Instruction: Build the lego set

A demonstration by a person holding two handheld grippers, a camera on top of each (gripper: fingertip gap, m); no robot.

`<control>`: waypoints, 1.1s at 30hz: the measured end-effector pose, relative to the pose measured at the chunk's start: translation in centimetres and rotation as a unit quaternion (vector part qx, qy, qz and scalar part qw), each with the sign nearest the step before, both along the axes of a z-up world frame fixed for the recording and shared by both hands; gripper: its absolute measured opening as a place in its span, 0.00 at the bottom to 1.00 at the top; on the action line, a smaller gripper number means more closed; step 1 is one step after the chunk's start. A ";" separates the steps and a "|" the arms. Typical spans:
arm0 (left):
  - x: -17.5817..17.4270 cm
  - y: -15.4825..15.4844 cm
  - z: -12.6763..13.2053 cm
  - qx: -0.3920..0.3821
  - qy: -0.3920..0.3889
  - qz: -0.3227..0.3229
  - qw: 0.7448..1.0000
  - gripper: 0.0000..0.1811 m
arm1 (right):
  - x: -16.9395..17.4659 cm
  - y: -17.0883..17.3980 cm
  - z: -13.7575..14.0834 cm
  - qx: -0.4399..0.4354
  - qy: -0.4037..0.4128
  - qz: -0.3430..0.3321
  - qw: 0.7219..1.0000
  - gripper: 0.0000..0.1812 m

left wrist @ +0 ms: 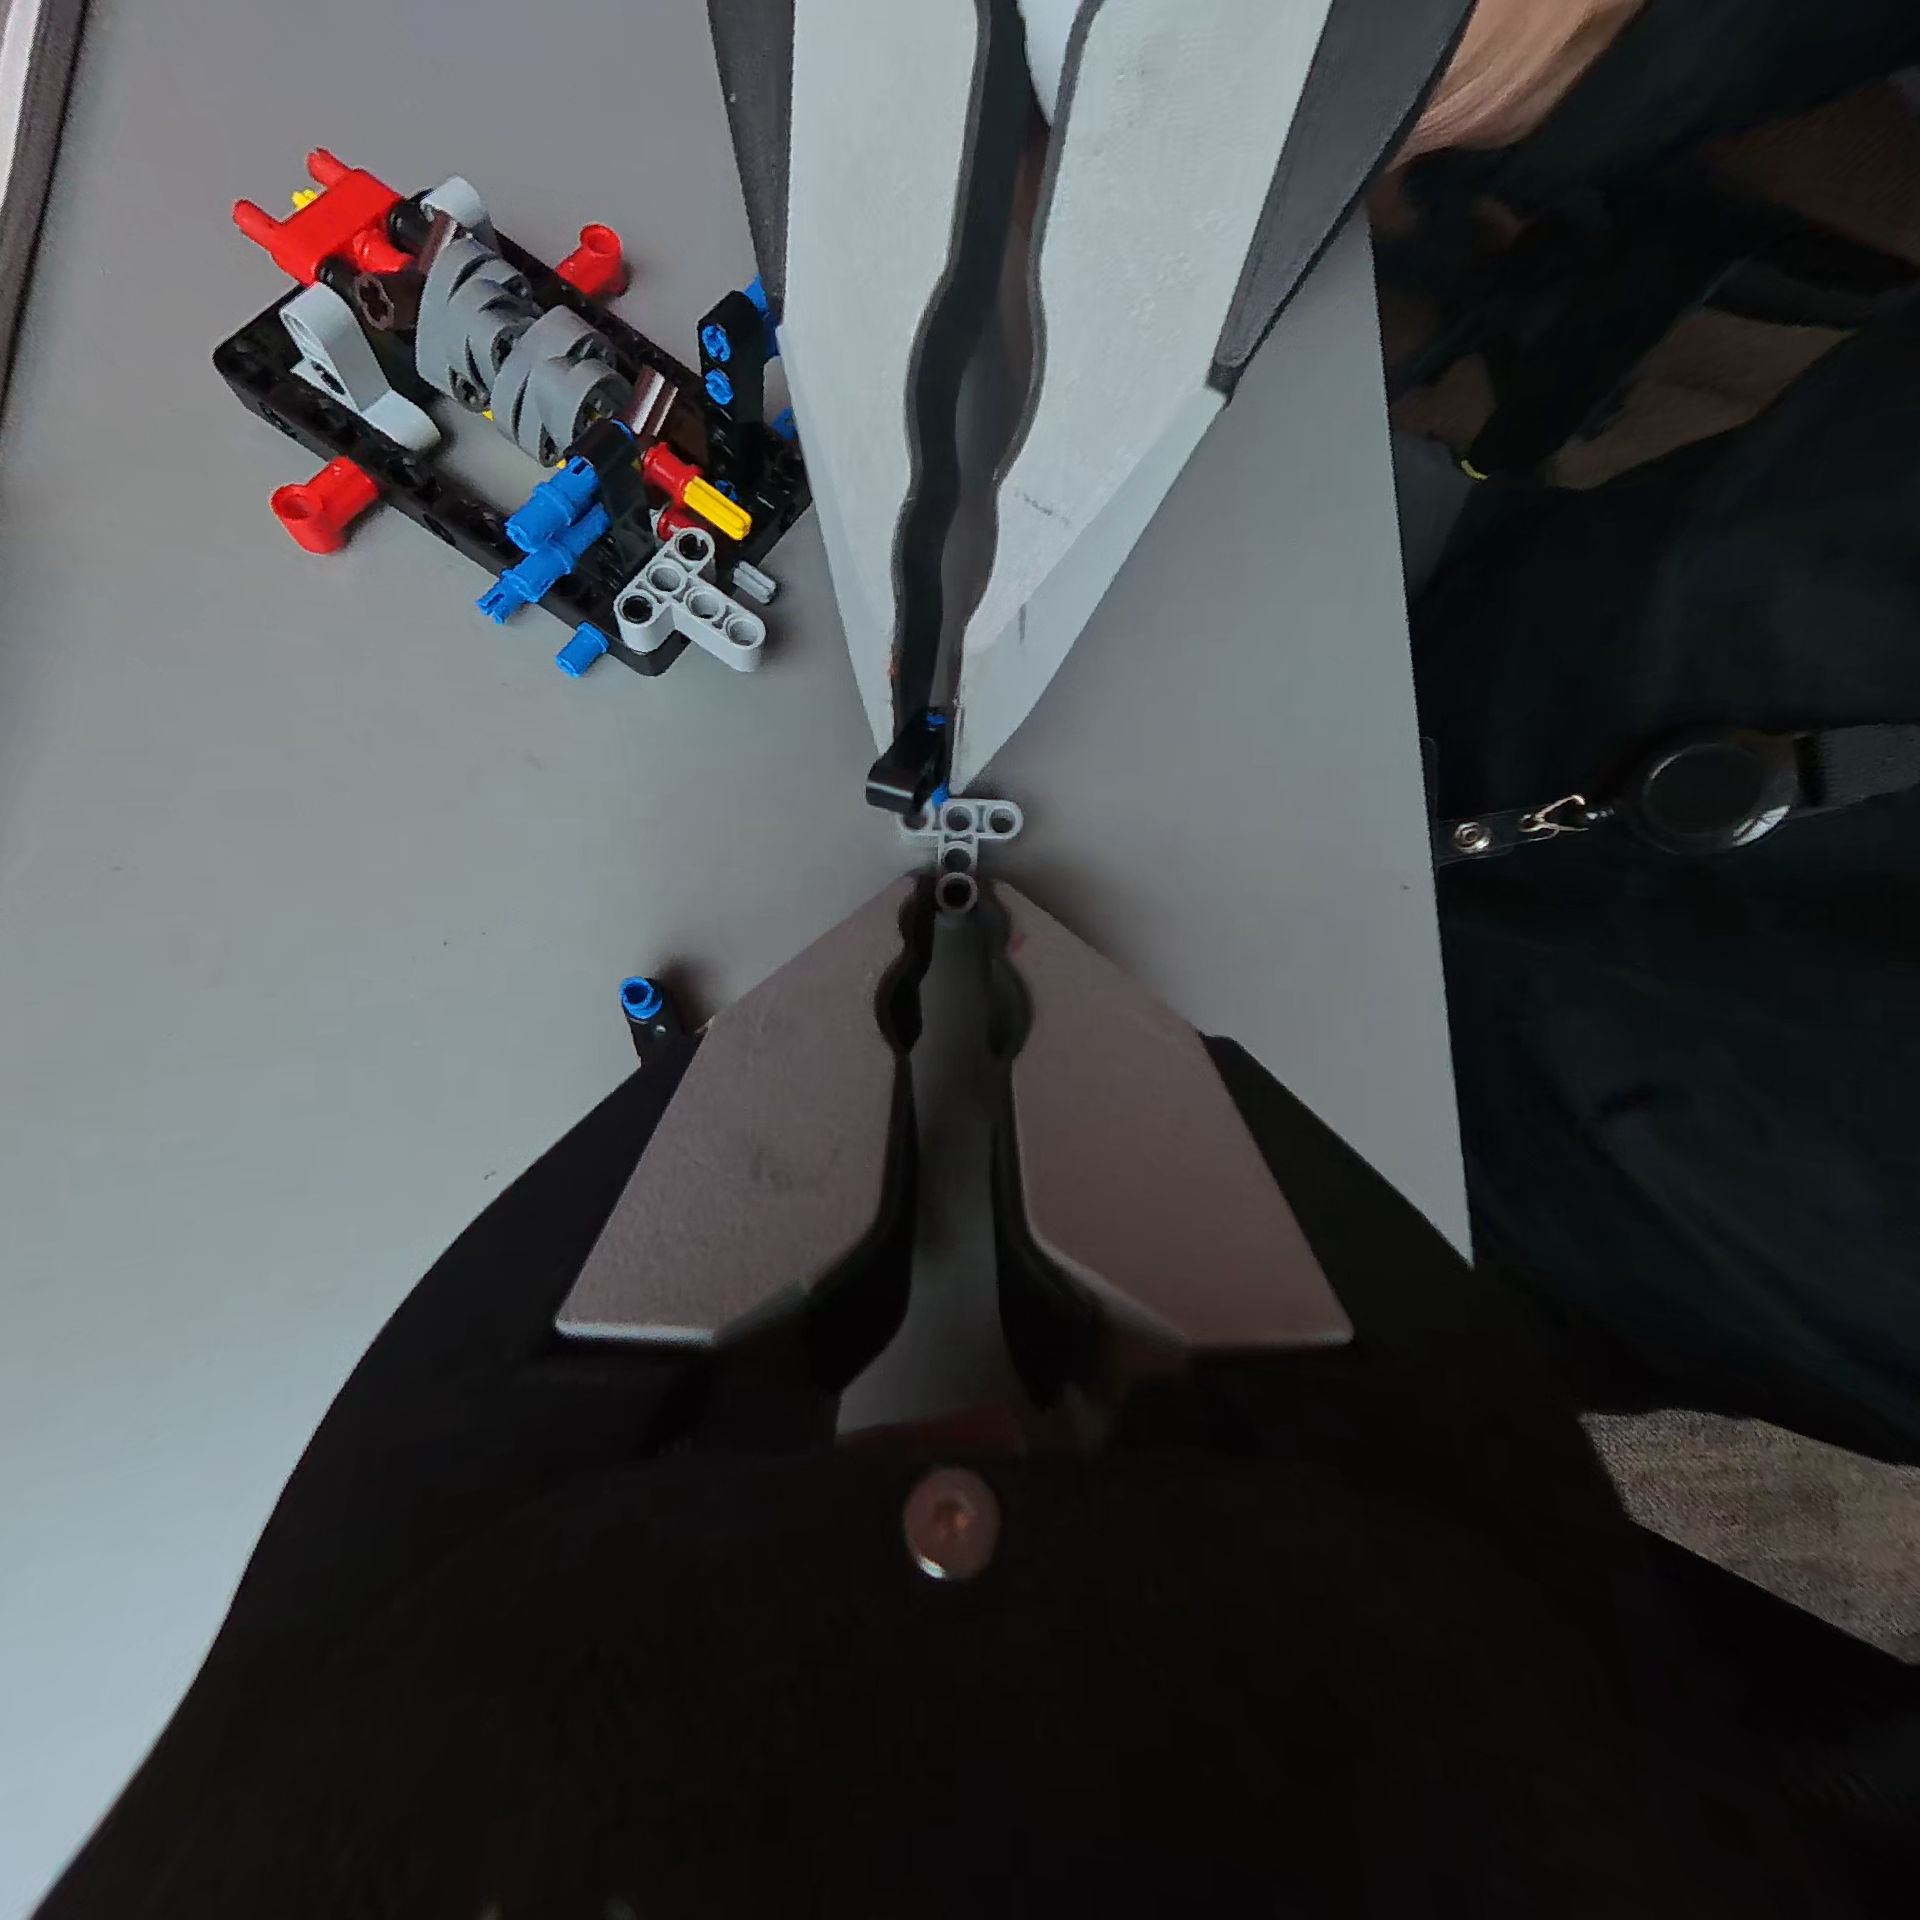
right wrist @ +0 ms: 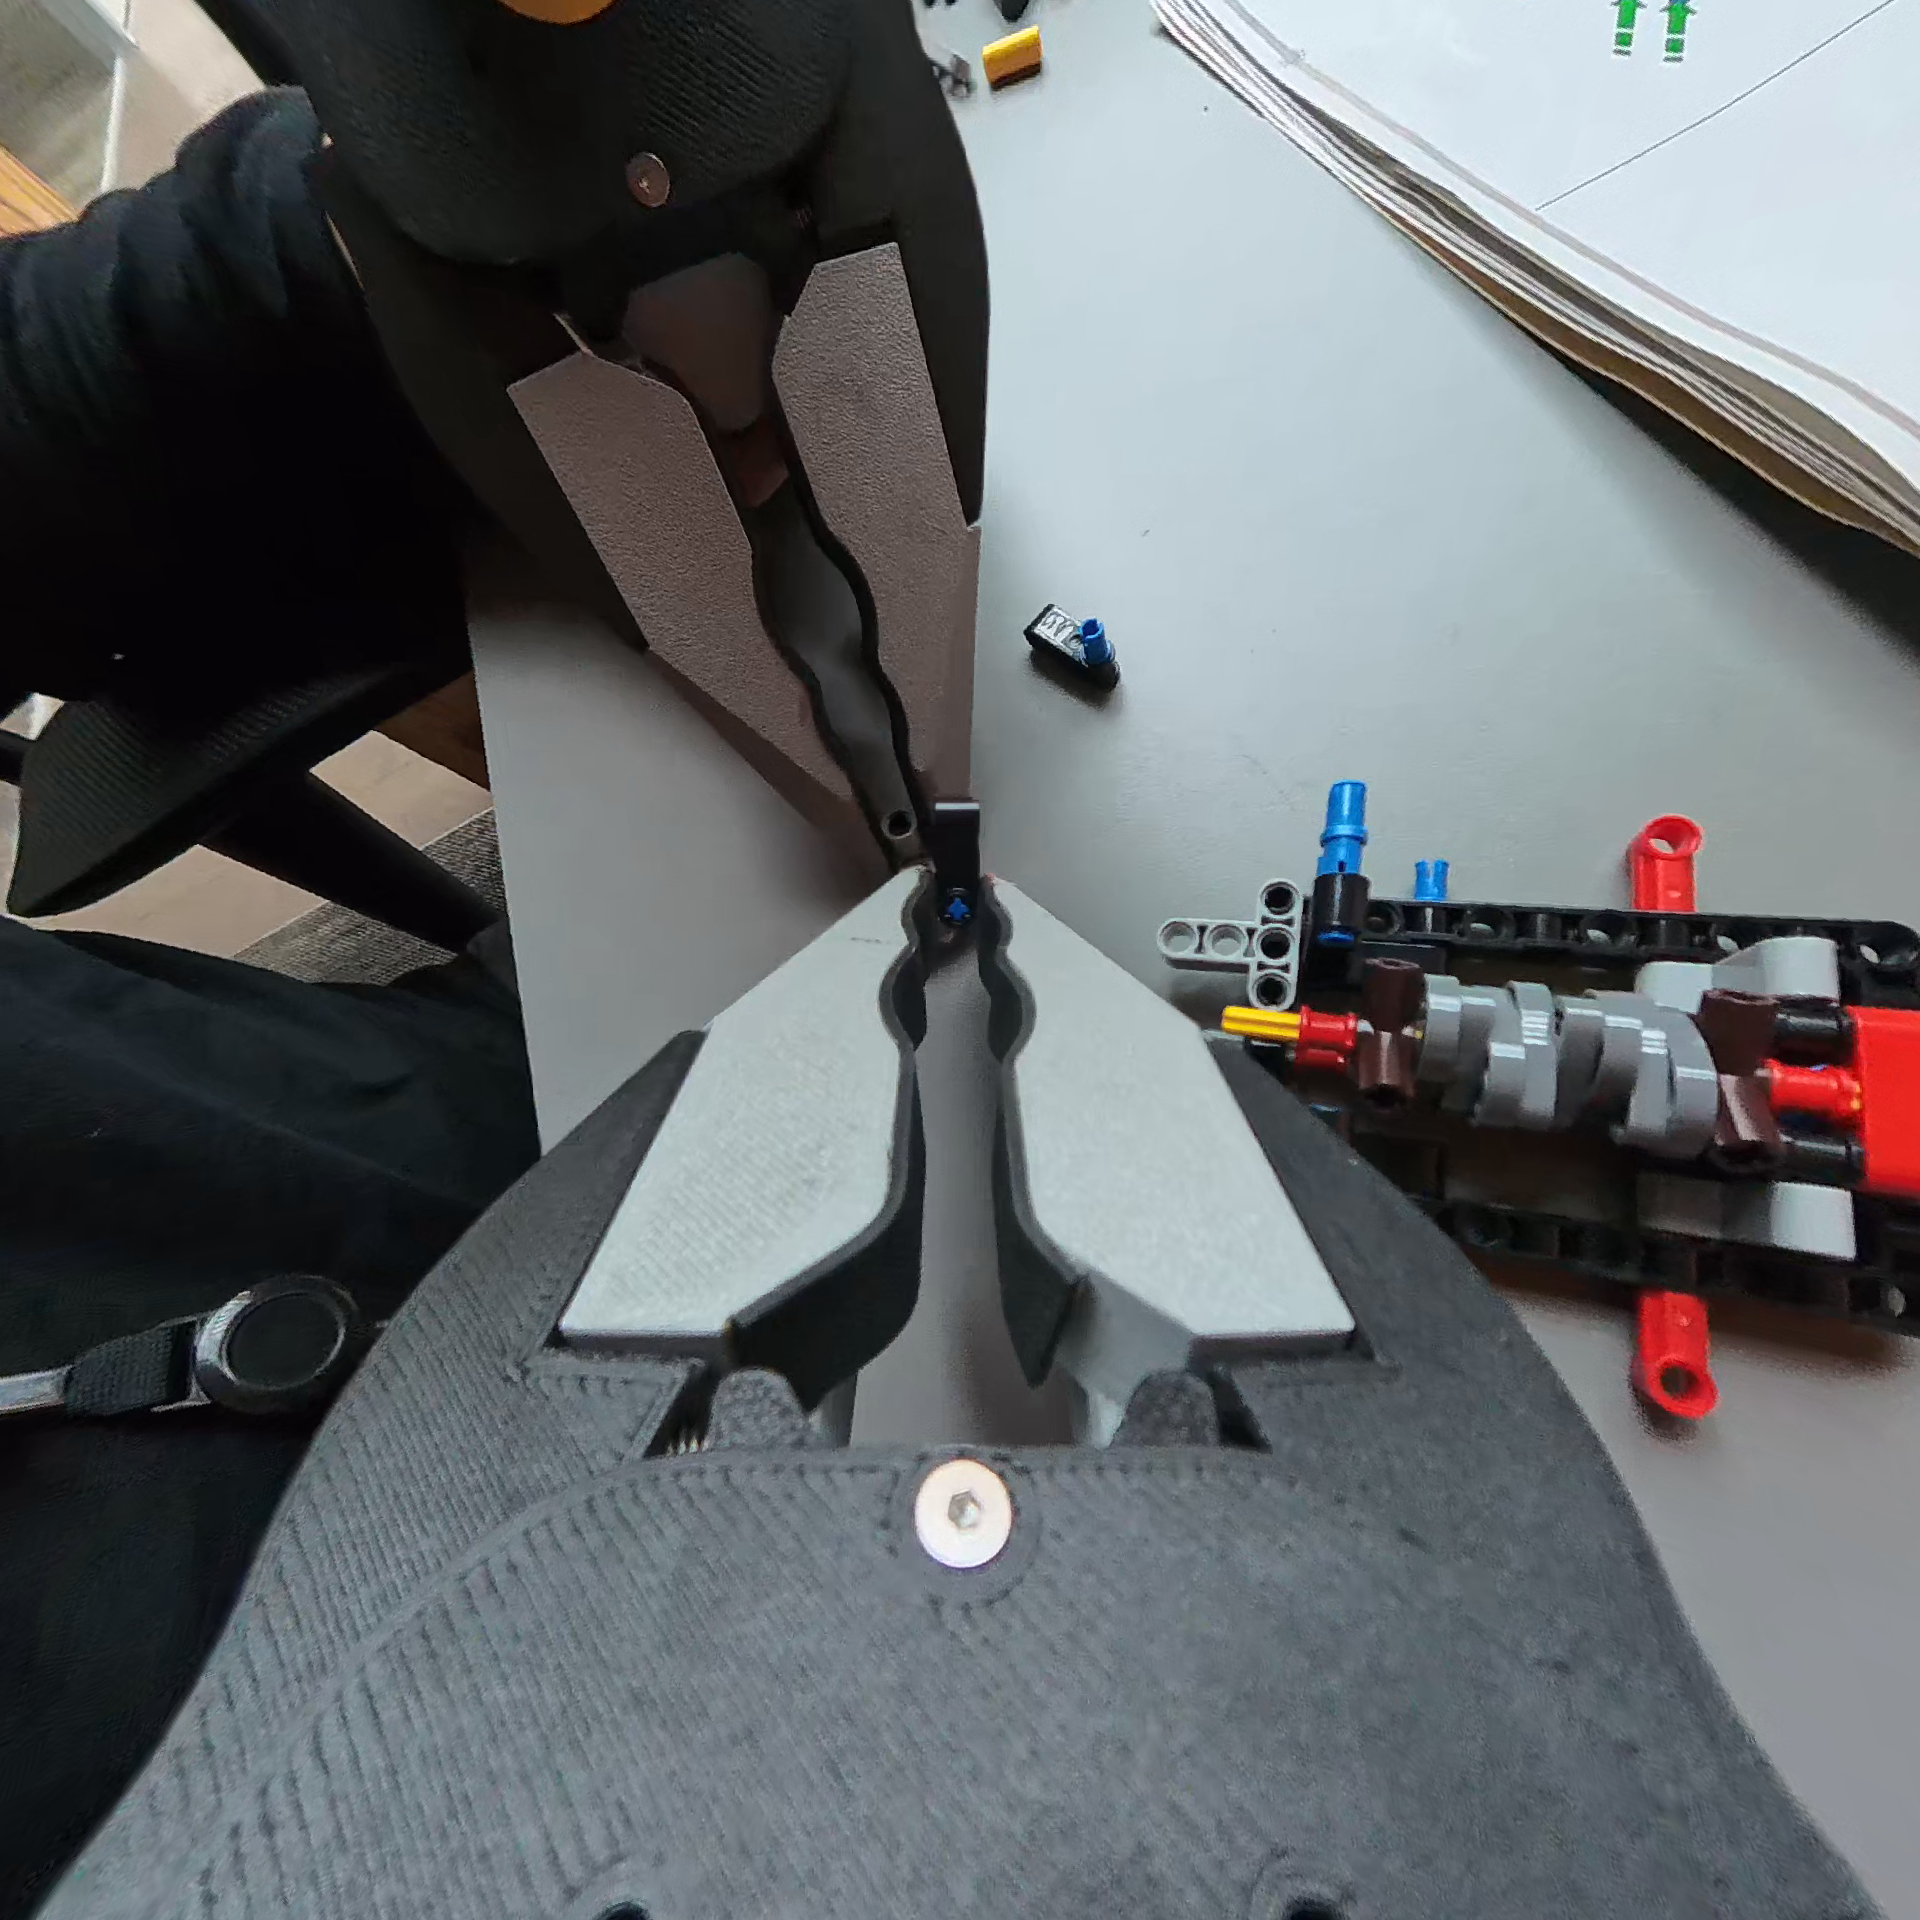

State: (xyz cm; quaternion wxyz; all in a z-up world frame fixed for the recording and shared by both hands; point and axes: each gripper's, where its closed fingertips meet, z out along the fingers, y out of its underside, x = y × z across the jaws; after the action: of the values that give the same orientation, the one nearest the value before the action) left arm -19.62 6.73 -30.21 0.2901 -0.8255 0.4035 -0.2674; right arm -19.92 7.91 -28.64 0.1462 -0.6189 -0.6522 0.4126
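My left gripper (left wrist: pixel 956 899) is shut on the stem of a small grey T-shaped beam (left wrist: pixel 961 826) and holds it above the grey table (left wrist: pixel 312 935). My right gripper (right wrist: pixel 956 906) is shut on a small black connector with a blue pin (right wrist: pixel 956 842). It comes in from the top of the left wrist view (left wrist: pixel 925 727) and holds the connector (left wrist: pixel 906 774) against the T-beam's left end. The left gripper (right wrist: pixel 909 831) comes down from the top of the right wrist view. The partly built black frame with grey crank parts and red, blue and yellow pins lies on the table (left wrist: pixel 499 416) (right wrist: pixel 1558 1049).
A loose black connector with a blue pin (right wrist: pixel 1075 644) (left wrist: pixel 644 1003) lies on the table beside the grippers. An open instruction booklet (right wrist: pixel 1558 208) lies at the far right, with a yellow piece (right wrist: pixel 1013 52) near it. The table edge (right wrist: pixel 499 831), a person's dark sleeve and a chair are close by. Left and right tips are no more than a few centimetres apart.
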 end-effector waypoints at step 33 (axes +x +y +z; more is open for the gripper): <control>0.8 0.5 -0.1 0.053 0.019 -0.085 0.995 0.03 | 0.7 0.2 -0.7 0.118 -0.066 0.064 0.989 0.02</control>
State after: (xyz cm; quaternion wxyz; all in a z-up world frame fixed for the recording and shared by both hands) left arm -18.85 7.24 -30.30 0.3022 -0.7768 0.4909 -0.2538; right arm -19.24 8.14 -29.33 0.1481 -0.5799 -0.7431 0.2993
